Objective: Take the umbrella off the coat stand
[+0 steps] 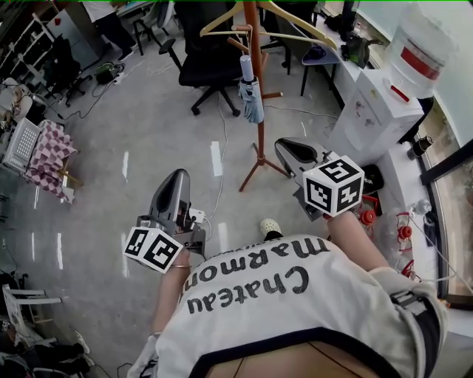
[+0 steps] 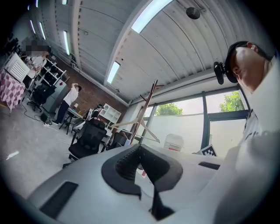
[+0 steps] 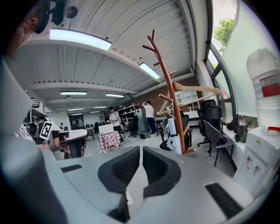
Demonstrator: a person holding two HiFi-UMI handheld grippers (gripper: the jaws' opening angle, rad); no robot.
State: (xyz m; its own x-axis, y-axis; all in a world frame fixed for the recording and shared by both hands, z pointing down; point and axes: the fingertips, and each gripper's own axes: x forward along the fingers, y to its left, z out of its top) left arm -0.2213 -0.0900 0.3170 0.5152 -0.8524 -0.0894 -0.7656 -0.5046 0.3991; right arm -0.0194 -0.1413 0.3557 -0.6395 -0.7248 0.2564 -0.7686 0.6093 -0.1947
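Note:
The folded blue-grey umbrella [image 1: 250,93] hangs from a peg on the wooden coat stand [image 1: 256,111], straight ahead of me. In the right gripper view the umbrella [image 3: 172,132] shows beside the stand's trunk [image 3: 166,92], well beyond the jaws. My right gripper [image 1: 284,145] points toward the stand's base, shut with nothing in it [image 3: 141,151]. My left gripper [image 1: 176,175] sits further left and lower, apart from the stand, its pads meeting at the tip with nothing held [image 2: 140,148]. The left gripper view shows the stand [image 2: 142,113], but I cannot make out the umbrella there.
Wooden hangers [image 1: 294,22] hang from the stand's upper pegs. A black office chair [image 1: 211,68] stands behind left, a grey chair [image 1: 318,55] behind right. A water dispenser [image 1: 380,100] stands close on the right. A checked-cloth table [image 1: 48,155] is far left. Cables cross the floor.

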